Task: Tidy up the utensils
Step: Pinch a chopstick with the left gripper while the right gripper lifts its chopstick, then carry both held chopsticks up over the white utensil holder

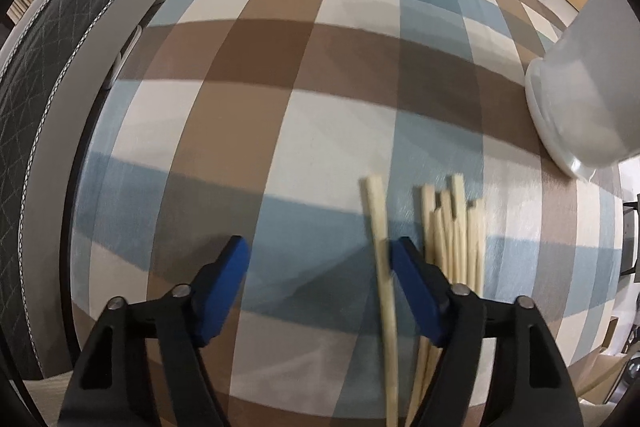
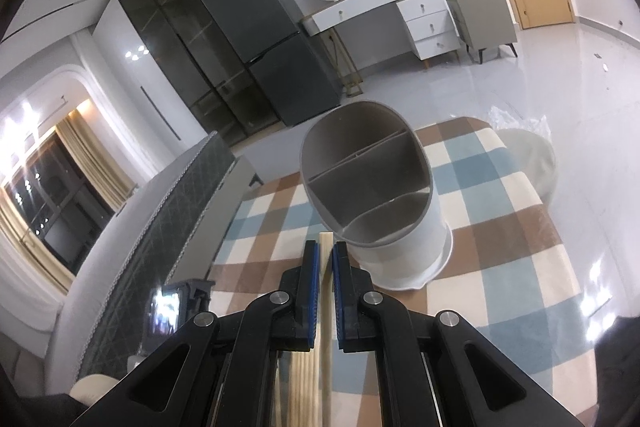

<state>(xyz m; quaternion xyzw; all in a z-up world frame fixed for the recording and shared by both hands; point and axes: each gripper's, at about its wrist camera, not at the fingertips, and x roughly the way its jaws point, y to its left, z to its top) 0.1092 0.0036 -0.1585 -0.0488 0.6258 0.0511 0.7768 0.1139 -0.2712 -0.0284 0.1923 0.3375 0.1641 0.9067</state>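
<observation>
My left gripper [image 1: 320,247] points down at the checked tablecloth [image 1: 280,107] and stands open. One pale wooden chopstick [image 1: 378,227] lies between its jaws, close against the right blue pad [image 1: 416,291]; the left pad is well apart from it. A bundle of several chopsticks [image 1: 454,235] lies just right of that finger. My right gripper [image 2: 326,255] is shut on a single chopstick [image 2: 326,241], whose end sticks out past the pads towards the white utensil holder [image 2: 372,187]. The holder has grey divided compartments that look empty. Its base [image 1: 572,107] shows at the right of the left wrist view.
A dark quilted mattress edge [image 1: 48,67] runs along the table's left side. A small black device with a lit screen [image 2: 168,307] stands near the left table edge. Beyond the table are a fridge [image 2: 264,47], a white dresser [image 2: 400,15] and a pale bag on the floor [image 2: 536,163].
</observation>
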